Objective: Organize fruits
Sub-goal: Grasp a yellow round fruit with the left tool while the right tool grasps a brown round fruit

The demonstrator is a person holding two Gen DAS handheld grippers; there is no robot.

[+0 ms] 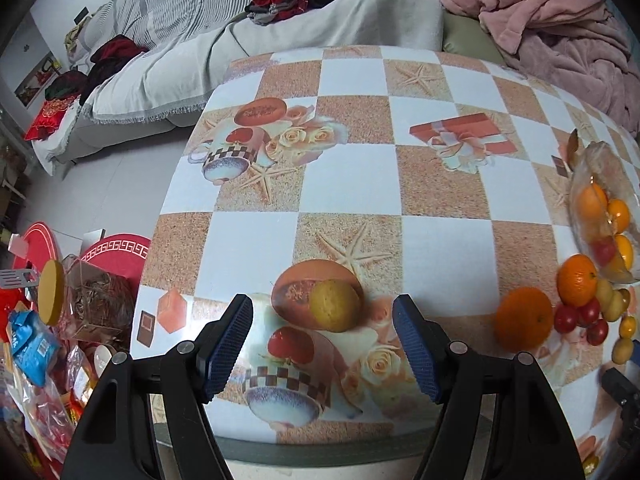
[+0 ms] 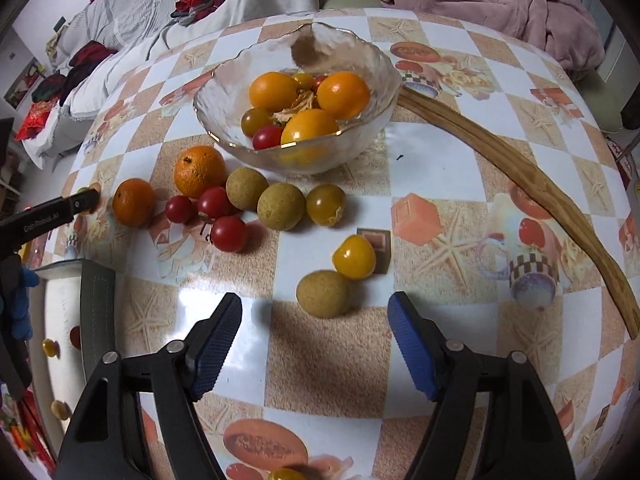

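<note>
A glass bowl (image 2: 224,92) holds several orange, yellow and red fruits on the checked tablecloth. In front of it lie two oranges (image 2: 199,171), three red cherry tomatoes (image 2: 228,233), brown longans (image 2: 281,206) and yellow tomatoes (image 2: 354,257). My right gripper (image 2: 314,340) is open, just short of a longan (image 2: 323,294). My left gripper (image 1: 322,342) is open, with a single yellow-brown longan (image 1: 335,305) just ahead between its fingers. The bowl (image 1: 584,168) and the fruit cluster (image 1: 522,318) show at the right of the left wrist view.
A long curved wooden strip (image 2: 520,172) lies right of the bowl. A sofa with grey cover (image 1: 224,28) and a pink blanket (image 1: 560,28) stand behind the table. Red mats, bags and a box (image 1: 96,300) clutter the floor left of the table edge.
</note>
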